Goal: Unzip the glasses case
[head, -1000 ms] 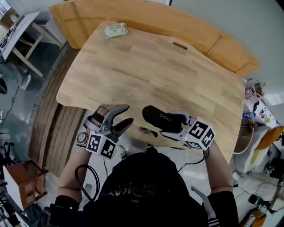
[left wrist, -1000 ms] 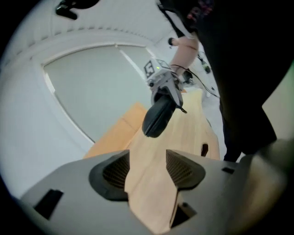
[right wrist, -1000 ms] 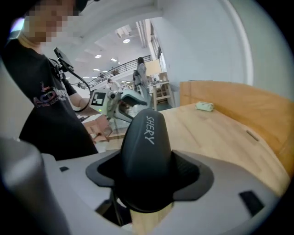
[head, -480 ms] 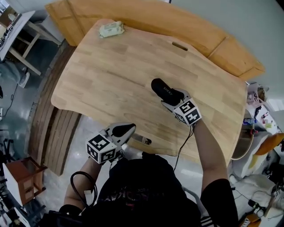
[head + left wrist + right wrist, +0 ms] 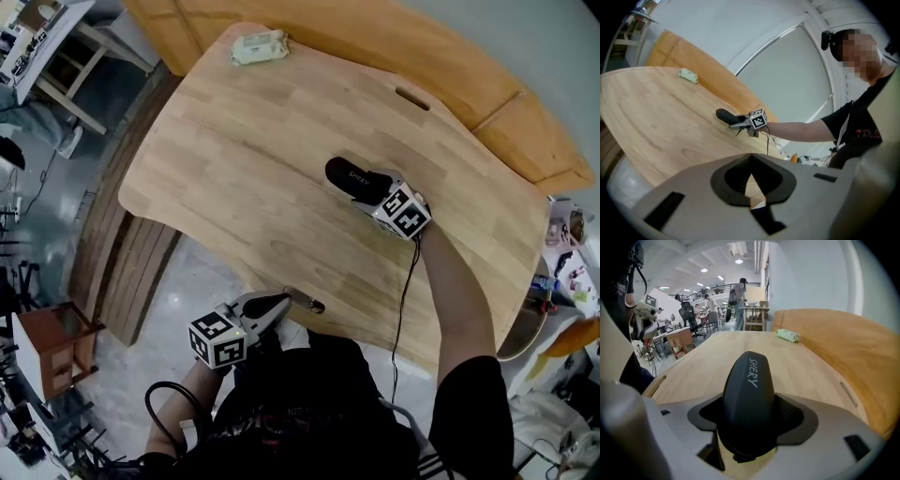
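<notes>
Head view, looking steeply down: a person in a black top is at the near edge of a pale wooden table [image 5: 262, 159]. The right claw [image 5: 373, 190], at the end of an outstretched bare forearm [image 5: 450, 291], is near the middle of the table. Its jaws stand wide and press on either side of a black oval hard-shell glasses case [image 5: 345, 173] with the white word SHERY on top. The case points away from the claw toward the table's far side, low at the surface; whether it rests on the wood cannot be told. Right gripper view shows the case filling the gap between the jaws, its shell looking closed. The left claw [image 5: 279, 303] is close to the person's body, just off the table's near edge and well apart from the case. Left gripper view shows its jaws pressed together with nothing between them. A small pale green packet [image 5: 260, 47] lies at the table's far corner, and an orange-brown wooden panel [image 5: 450, 56] lies beyond the table.
</notes>
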Tool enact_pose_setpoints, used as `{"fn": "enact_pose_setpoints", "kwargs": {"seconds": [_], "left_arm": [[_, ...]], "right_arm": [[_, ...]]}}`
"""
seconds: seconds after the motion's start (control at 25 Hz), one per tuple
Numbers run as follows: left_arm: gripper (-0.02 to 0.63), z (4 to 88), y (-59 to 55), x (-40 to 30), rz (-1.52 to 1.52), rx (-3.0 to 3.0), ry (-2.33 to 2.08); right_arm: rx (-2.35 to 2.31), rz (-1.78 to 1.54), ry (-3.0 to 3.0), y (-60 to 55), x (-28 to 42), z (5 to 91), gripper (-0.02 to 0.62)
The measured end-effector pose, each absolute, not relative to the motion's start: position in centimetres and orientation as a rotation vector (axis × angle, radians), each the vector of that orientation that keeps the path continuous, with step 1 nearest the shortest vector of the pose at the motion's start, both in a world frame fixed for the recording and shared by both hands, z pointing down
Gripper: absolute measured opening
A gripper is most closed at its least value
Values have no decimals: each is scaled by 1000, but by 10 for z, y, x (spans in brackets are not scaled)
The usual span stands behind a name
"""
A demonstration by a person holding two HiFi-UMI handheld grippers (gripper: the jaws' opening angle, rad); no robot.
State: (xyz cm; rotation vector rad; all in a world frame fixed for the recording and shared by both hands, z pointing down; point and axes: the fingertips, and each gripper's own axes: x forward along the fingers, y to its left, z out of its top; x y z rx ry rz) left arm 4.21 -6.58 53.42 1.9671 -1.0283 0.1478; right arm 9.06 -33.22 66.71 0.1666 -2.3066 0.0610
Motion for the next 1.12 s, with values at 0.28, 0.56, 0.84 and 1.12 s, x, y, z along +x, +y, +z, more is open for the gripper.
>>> {"fn": "enact_pose_setpoints", "kwargs": {"seconds": [0.28, 0.56, 0.84, 1.12], "left_arm": [[12, 538, -54, 46, 120, 1890, -1076], [12, 543, -49, 38, 108, 1842, -1103], [12, 546, -45, 40, 124, 1850, -1075], [12, 537, -48, 32, 113, 1922, -1042]], "right_arm": [[41, -4, -2255, -349, 78, 689, 339], [-34, -58, -2246, -349, 68, 693, 342], [-33, -84, -2262, -345, 70, 679, 373], [163, -30, -2399, -350, 93, 616, 377]]}}
